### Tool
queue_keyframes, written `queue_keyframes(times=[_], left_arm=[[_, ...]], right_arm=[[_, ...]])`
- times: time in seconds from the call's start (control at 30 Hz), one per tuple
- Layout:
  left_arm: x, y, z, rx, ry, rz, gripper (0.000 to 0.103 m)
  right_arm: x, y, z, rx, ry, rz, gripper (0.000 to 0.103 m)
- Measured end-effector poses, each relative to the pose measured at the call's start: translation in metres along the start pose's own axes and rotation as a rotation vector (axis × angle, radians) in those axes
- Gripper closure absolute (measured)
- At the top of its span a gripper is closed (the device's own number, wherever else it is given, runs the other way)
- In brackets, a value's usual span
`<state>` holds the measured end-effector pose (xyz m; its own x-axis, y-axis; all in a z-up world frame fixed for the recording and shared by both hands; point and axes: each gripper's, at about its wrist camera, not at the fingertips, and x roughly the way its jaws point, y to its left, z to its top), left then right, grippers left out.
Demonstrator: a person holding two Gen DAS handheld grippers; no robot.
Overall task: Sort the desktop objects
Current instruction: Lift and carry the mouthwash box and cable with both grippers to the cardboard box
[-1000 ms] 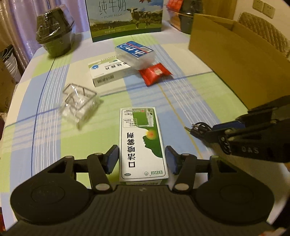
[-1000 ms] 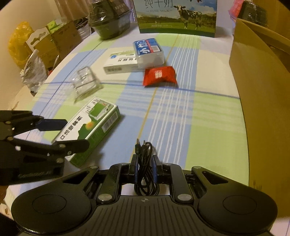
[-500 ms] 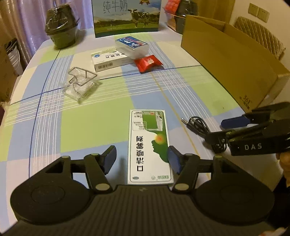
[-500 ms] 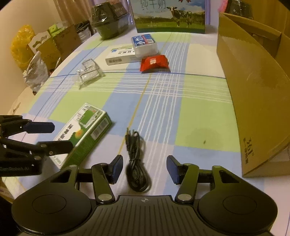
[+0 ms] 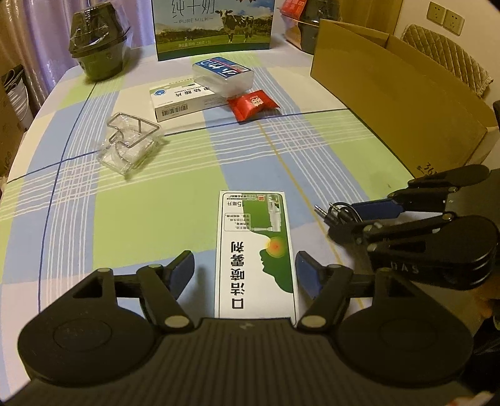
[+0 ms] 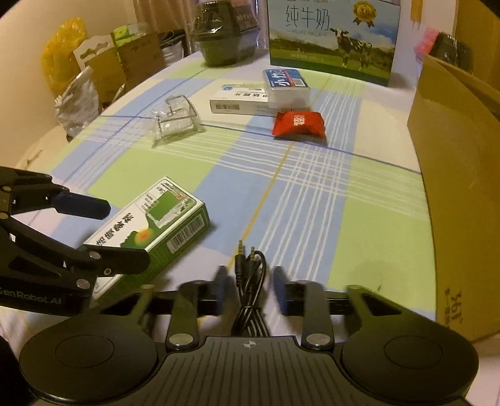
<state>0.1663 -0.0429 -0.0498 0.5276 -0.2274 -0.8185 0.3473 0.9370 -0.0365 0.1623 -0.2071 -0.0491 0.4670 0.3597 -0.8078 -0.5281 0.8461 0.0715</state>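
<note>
The green-and-white box (image 5: 254, 250) lies flat on the near part of the table, lengthwise between the spread fingers of the left gripper (image 5: 244, 271); a gap shows on its left side, while on the right the blue pad sits just beside the box edge and contact cannot be made out. The box's near end is cut off by the gripper body. Just to its right lies the coiled black audio cable (image 6: 250, 281), its two plugs pointing away, between the parted fingers of the right gripper (image 6: 250, 289); those fingers are blurred and stand clear of the cable on both sides, and the cable's near loop is hidden under the gripper body. The surface is a round table with a checked cloth (image 5: 156, 225) in green, blue and white. Farther back sit a clear plastic holder (image 5: 129, 145), a white medicine box (image 5: 184, 100) with a tissue pack (image 5: 223, 76) resting partly on it, and a red sachet (image 5: 254, 104) just beside them. An open cardboard box (image 5: 397, 103) stands along the right edge, a milk carton box (image 5: 212, 28) at the far edge, and a dark wrapped pot (image 5: 100, 53) at the far left. Bags and cartons crowd the floor beyond the table in the right wrist view, too dim to identify.
</note>
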Motion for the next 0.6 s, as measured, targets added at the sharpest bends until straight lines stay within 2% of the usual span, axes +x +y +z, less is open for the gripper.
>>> queue_keyframes(times=[0.4,0.43,0.53,0.6], left_arm=[[0.016,-0.011,0.009,0.034,0.006,0.002,0.037],[0.017,-0.012,0.009,0.038,0.007,0.006,0.038],[0.020,-0.015,0.010,0.055,0.024,0.029,0.052],[0.020,-0.016,0.008,0.062,0.028,0.035,0.052]], right_arm=[[-0.006,-0.005,0.002,0.063,0.005,-0.013,0.089],[-0.006,-0.005,0.003,0.068,0.004,-0.012,0.089],[-0.007,-0.005,0.003,0.076,0.002,-0.008,0.089],[-0.008,-0.006,0.002,0.080,0.002,-0.007,0.089]])
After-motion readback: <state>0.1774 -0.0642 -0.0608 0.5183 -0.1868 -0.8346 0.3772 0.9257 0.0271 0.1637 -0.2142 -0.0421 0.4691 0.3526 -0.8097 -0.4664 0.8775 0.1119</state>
